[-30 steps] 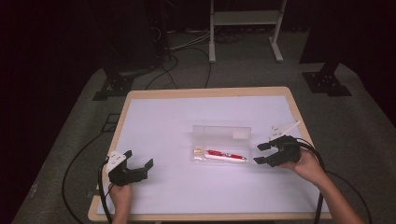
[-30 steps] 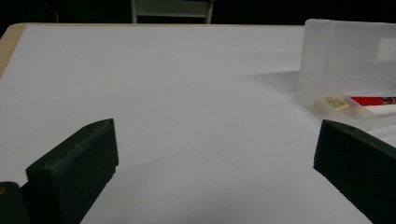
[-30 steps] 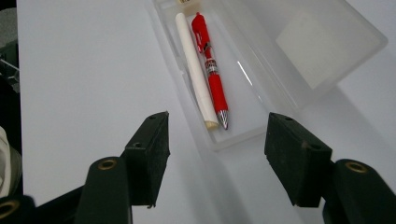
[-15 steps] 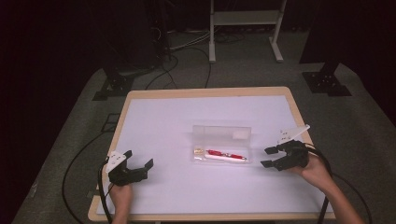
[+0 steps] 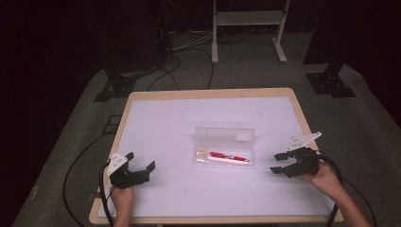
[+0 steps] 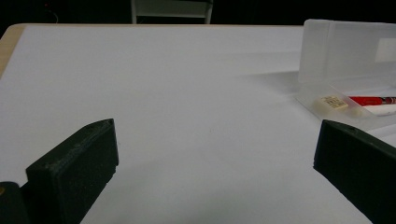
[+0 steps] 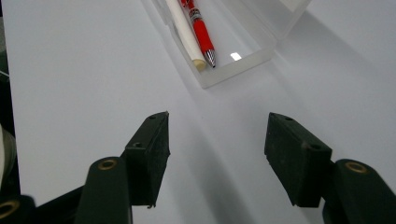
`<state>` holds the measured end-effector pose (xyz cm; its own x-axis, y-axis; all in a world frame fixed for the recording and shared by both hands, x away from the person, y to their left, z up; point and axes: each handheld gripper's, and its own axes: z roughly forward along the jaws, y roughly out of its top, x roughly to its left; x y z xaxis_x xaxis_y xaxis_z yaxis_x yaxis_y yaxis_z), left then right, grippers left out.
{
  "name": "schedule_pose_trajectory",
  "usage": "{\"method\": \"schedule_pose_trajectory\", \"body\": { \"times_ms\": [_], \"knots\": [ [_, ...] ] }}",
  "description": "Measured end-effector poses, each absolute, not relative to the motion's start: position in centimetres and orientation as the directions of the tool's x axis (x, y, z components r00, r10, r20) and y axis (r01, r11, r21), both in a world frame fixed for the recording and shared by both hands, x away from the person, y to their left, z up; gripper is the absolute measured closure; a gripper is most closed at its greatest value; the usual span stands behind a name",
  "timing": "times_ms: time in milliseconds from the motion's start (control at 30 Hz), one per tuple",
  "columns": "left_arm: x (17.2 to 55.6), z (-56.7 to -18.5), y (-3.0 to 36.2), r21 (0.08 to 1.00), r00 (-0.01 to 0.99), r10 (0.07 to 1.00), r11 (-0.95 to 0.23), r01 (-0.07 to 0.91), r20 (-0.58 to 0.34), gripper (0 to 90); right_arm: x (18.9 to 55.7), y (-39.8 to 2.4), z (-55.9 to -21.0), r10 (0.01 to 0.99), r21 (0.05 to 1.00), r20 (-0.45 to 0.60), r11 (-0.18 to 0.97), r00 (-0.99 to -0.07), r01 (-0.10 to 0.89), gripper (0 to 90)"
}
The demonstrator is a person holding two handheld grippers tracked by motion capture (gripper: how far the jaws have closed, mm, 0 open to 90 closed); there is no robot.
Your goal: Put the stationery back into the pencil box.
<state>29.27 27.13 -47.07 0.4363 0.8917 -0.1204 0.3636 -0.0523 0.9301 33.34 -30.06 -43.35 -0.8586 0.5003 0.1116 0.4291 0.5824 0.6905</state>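
My right gripper (image 5: 283, 163) hung open and empty near the table's right edge. The clear pencil case (image 5: 225, 146) sat mid-table, just left of it, lid up, red pen (image 5: 229, 156) lying crosswise inside, tip toward me. My left gripper (image 5: 140, 170), jaws wide, sat farther off.

- In the left gripper view, clear case (image 6: 348, 56) cut off at the right picture edge — far end unseen.
- Red pen (image 6: 373, 100) and white stick (image 6: 380, 110) inside it likewise cut at that edge.
- Print on the small eraser (image 6: 330, 103) too small to read.
- In the right gripper view, upper ends of red pen (image 7: 201, 35) and white stick (image 7: 183, 30) lost past the top picture edge.
- Case lid (image 7: 280, 21) clipped at the top — hinge side unseen.
- In the high view, near corners of the table (image 5: 142, 97) cut by the bottom edge; forearms cropped there too.
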Motion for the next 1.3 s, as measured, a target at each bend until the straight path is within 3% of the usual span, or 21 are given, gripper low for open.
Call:
{"method": "schedule_pose_trajectory", "body": {
  "times_ms": [1300],
  "knots": [
    [29.2, -47.1, 27.2, 0.931, 0.429, 0.894, -0.039, 0.364, -0.130, 0.0, 29.5, -32.9, -45.7, 0.552, 0.728, 0.144, 0.503, -0.821, 0.466, 39.5]
  ]
}}
